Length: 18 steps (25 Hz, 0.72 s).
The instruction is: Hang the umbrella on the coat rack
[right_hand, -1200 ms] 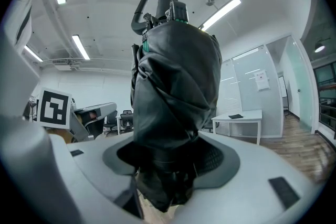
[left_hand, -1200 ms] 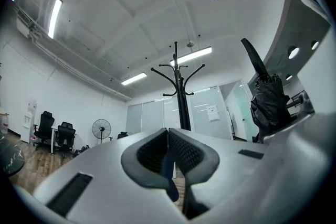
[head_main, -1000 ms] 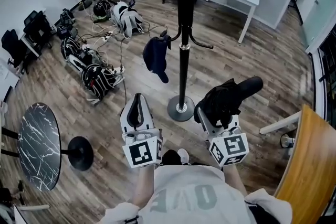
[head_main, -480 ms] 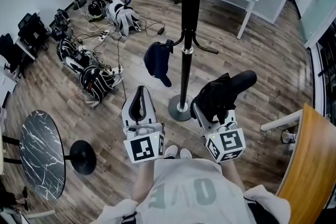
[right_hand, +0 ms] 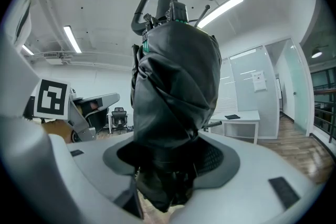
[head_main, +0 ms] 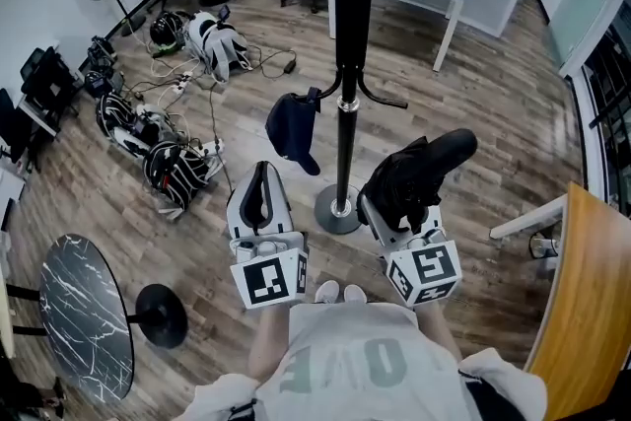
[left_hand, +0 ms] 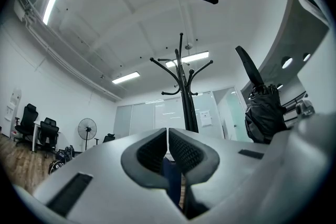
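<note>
The marble table (head_main: 84, 330) has slid lower in view. Both white shoes (head_main: 335, 292) now show, and the umbrella (head_main: 414, 177) sits higher

The right tool (right_hand: 170, 159) clamps a folded black umbrella (right_hand: 176, 86) (curved handle uppermost) between its jaws.

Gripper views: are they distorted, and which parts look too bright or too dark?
Left gripper view: strong fisheye, black corners, coat rack fairly sharp, ceiling lights pure white. Right gripper view: same fisheye, dark umbrella fills the centre, its folds still readable.
</note>
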### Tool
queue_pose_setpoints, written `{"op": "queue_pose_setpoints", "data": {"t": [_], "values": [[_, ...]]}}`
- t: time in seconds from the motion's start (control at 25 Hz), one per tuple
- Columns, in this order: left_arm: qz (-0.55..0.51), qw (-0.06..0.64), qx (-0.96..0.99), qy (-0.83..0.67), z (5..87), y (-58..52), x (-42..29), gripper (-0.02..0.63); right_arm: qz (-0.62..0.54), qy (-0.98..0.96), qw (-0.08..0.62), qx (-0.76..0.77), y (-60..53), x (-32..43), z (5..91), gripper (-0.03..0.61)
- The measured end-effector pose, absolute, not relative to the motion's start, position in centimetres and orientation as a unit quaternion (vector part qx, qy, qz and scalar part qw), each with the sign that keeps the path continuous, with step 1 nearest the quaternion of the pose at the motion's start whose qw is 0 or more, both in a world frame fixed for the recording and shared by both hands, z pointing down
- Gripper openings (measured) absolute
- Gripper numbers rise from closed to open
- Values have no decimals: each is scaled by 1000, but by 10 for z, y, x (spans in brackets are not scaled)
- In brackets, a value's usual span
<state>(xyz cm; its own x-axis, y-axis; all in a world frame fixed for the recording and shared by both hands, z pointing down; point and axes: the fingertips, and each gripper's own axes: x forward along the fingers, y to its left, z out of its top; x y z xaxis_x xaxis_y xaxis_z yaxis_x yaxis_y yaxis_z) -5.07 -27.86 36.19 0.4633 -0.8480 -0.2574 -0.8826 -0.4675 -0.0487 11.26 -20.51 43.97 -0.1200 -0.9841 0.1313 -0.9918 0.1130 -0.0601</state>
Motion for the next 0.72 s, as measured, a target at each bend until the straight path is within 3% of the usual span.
{"op": "queue_pose_setpoints", "data": {"t": [0.4, 0.72], "values": [[92, 85, -859, 497, 359, -305, -46, 32, 84, -739, 18, 668, -243, 119, 392, 285], [95, 92, -865, 484, 342, -316, -40, 32, 37, -766, 32, 641, -276, 132, 301, 285]]}}
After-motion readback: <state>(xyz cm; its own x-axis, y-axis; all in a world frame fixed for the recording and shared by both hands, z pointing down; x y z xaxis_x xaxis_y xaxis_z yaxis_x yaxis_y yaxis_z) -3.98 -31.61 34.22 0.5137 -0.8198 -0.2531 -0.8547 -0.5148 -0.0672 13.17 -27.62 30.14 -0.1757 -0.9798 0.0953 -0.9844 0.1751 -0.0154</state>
